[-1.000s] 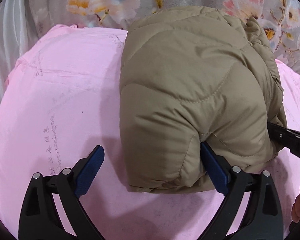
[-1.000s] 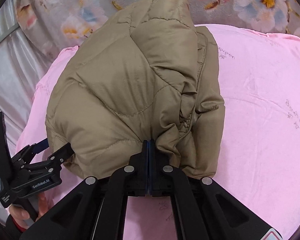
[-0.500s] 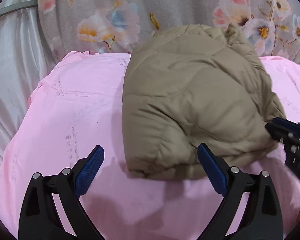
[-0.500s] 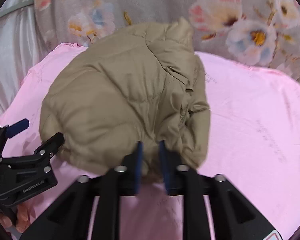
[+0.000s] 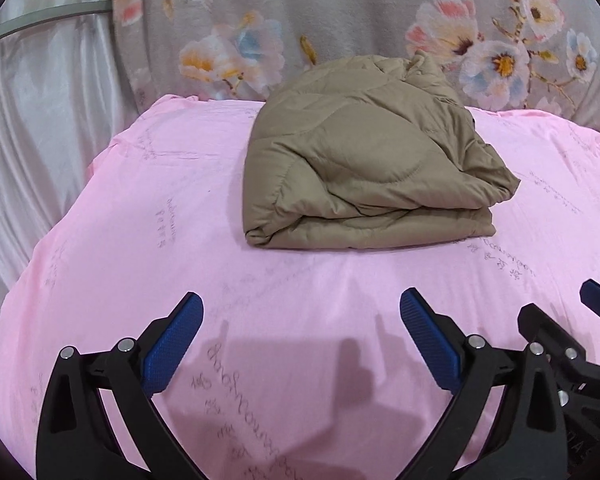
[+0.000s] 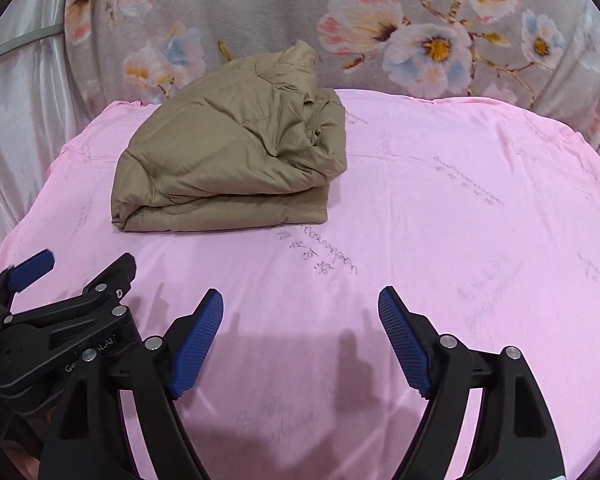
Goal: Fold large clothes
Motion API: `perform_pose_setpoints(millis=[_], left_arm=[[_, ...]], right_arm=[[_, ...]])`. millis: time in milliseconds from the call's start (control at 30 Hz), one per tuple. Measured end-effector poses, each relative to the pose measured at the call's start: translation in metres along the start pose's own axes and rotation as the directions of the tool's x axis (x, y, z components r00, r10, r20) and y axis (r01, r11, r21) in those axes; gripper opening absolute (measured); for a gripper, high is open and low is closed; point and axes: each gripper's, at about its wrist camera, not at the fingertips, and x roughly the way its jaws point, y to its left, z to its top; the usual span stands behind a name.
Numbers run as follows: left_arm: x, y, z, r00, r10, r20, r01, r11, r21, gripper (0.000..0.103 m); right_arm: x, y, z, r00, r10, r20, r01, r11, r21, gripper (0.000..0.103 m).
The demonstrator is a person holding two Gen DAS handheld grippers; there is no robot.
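Both claws have let go and backed away since a second ago: then the right claw was clenched on the jacket's near edge and the left claw's spread jaws straddled its near corner; now neither touches it. The left claw (image 5: 302,340) hangs released, blue pads wide apart, above bare pink sheet, and the right claw (image 6: 300,336) is likewise released just beside it, each showing at the edge of the other's view. Holding them low, spread and clear of the cloth reads as a deliberate retreat, so the bundle is not dragged or sprung open as they leave.

Farther out, the tan puffer jacket (image 5: 364,168) lies folded into a thick, roughly rectangular bundle toward the far side of the bed (image 6: 460,208), its doubled edge facing the claws and its collar bunched at the far right corner. It sits apart from the floral blanket (image 6: 420,40) behind it. By my judgement the fold is finished; the padding may puff the layers up slightly.
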Motion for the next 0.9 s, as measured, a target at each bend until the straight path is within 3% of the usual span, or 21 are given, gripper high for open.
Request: perform_pose_setpoints(millis=[167,900], left_arm=[[-0.0038,-0.0003,-0.0053,0.999,0.040,-0.001,-0.040,0.999,-0.027,0.097],[0.0014,0.0011,-0.0077,0.997,0.071,-0.014,-0.071,0.997,-0.039,0.097]], right_arm=[[0.0015,-0.0003,-0.0020,1.000,0.013,0.001,-0.013,1.000,-0.001,0.082],[0.0018,0.0067,-0.0066,1.000,-0.014,-0.002,0.014,0.999,-0.038,0.082]])
